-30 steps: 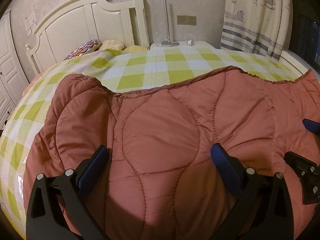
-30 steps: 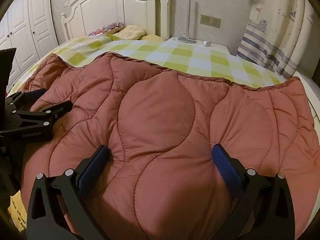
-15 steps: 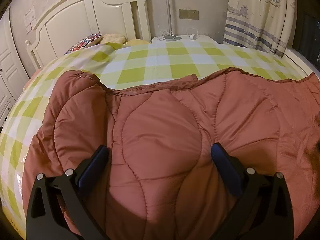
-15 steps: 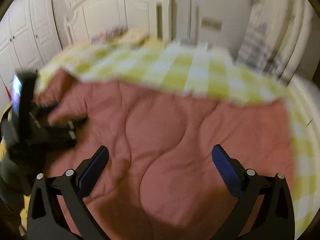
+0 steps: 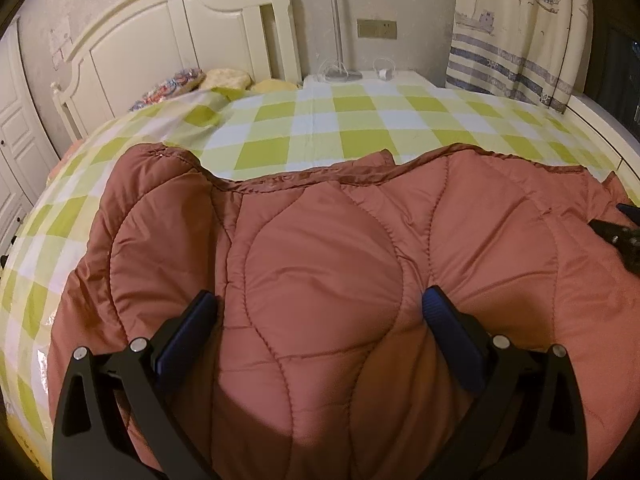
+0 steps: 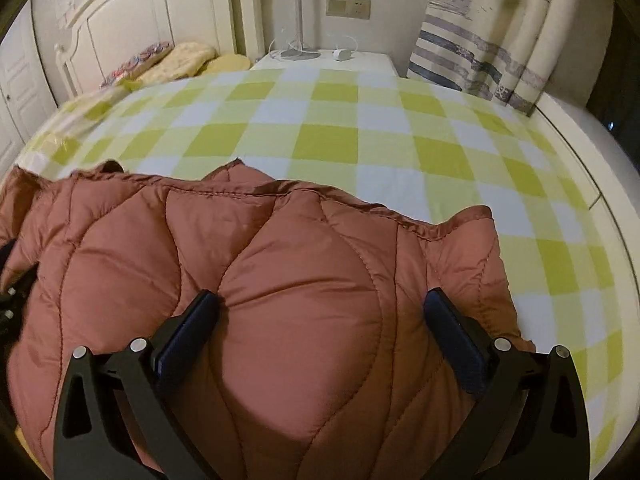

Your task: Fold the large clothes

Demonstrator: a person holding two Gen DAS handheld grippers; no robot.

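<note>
left tool (image 5: pixel 316 314): your fingers stand wide, a bulge of the quilted coat (image 5: pixel 360 264) between them.
right tool (image 6: pixel 320 314): likewise spread wide over the padding.
quilted coat: rust-red, spread across the near half of the bed (image 6: pixel 328 136).
far: headboard (image 5: pixel 168 44), pillows (image 5: pixel 192 80).

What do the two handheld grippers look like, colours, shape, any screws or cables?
The left gripper and the right gripper look alike: matte black frames with triangular cut-outs, two fingers splaying outward, each lined with a dark blue ribbed pad. Round silver screw heads sit at the finger joints. No cables, readable markings, hands or sleeves are visible.
</note>
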